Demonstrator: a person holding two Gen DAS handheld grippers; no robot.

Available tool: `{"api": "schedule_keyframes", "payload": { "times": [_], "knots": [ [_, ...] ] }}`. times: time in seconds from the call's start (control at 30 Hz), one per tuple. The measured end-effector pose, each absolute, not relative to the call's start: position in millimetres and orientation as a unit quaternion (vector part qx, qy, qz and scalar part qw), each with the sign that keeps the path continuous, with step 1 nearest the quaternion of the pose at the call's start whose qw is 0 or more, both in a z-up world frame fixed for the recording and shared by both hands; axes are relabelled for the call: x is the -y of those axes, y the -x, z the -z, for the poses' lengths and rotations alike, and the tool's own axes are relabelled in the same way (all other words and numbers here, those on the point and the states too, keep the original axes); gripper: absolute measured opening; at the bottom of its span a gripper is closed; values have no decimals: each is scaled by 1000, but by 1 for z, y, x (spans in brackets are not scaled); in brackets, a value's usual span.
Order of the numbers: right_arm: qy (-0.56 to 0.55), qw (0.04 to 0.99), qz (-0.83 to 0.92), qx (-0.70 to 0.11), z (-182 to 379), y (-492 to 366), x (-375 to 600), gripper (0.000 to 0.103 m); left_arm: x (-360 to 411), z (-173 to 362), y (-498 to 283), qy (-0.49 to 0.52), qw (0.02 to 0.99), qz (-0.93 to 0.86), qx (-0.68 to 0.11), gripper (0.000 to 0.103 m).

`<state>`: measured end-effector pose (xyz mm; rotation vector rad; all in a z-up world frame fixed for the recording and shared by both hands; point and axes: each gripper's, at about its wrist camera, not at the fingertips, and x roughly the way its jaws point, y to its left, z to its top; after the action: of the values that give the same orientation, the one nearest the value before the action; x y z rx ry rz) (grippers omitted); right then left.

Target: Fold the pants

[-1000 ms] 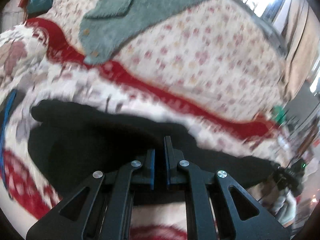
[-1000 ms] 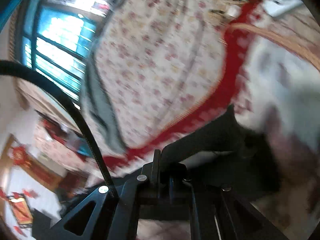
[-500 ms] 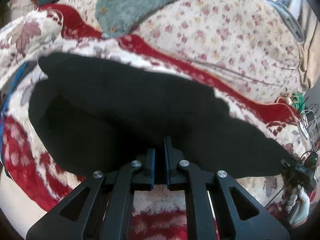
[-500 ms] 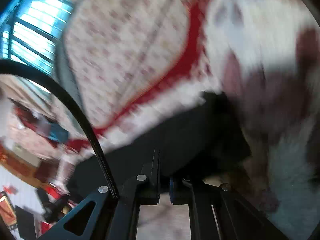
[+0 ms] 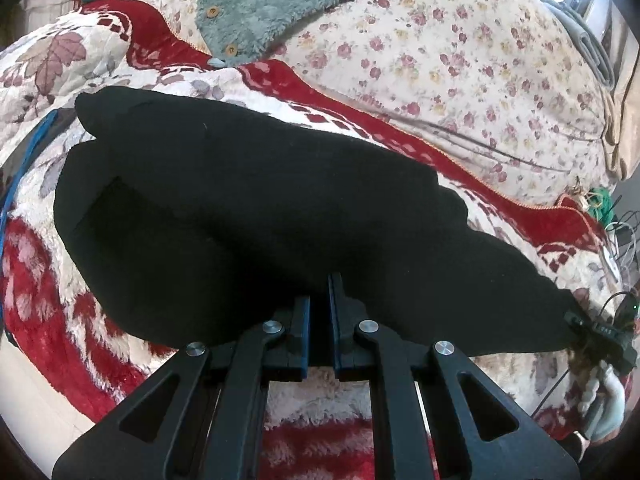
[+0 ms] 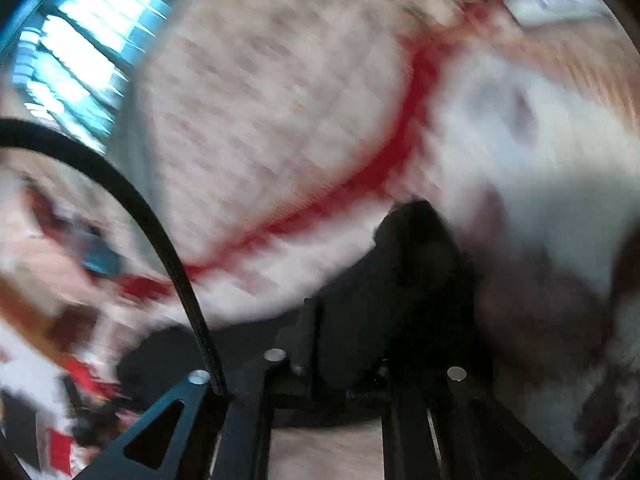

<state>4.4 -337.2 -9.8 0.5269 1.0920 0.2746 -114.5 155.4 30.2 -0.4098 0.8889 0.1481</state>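
The black pants (image 5: 256, 216) lie doubled over on a bed, spread across a red and white fleecy blanket (image 5: 60, 312) near the bed's near edge. The cloth is plain, matte and thick, folded into a long band with a rounded fold at its left end, where two layers show one over the other; the band narrows toward the right. No container is in view.

The left tool (image 5: 319, 312) has its jaws drawn narrow, and the near hem of the pants lies between them, pinched at the fingertips. At the far right end of the band, in the left wrist view, the right tool (image 5: 600, 340) meets the tapered end of the pants, with a gloved hand (image 5: 608, 404) below it.

The right wrist view is badly blurred. The right tool (image 6: 340, 344) has a dark fold of the pants between its jaws, which have just been opening slightly; whether the pads press on the cloth cannot be told.

Beyond the blanket lies a cream flowered quilt (image 5: 460, 72), and on it a grey-green fleecy garment (image 5: 272, 4) with round buttons.
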Motion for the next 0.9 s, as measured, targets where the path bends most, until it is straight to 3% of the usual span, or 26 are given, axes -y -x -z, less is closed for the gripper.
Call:
{"api": "schedule_keyframes", "payload": {
  "times": [0.37, 0.53, 0.57, 0.63, 0.67, 0.7, 0.83, 0.9],
  "knots": [
    [-208, 851, -92, -474, -37, 46, 339, 13, -165, -40, 126, 208, 881, -63, -421, 7],
    [-223, 870, -157, -410, -70, 64, 316, 15, -173, -54, 143, 208, 887, -65, -408, 8],
    [-233, 865, -197, -399, -73, 65, 306, 17, -175, -60, 149, 200, 892, -78, -398, 8],
    [-241, 843, -284, -388, -74, 63, 273, 40, -184, -69, 161, 190, 901, -100, -377, 8],
    [-235, 834, -315, -387, -74, 63, 255, 46, -190, -72, 167, 194, 902, -102, -372, 8],
    [-226, 828, -338, -386, -73, 63, 238, 48, -196, -74, 171, 200, 901, -103, -371, 8],
    [-158, 804, -420, -389, -65, 65, 150, 49, -225, -73, 186, 224, 890, -114, -380, 26],
    [-124, 793, -454, -387, -61, 67, 105, 49, -235, -71, 189, 227, 888, -121, -381, 27]
  ]
}}
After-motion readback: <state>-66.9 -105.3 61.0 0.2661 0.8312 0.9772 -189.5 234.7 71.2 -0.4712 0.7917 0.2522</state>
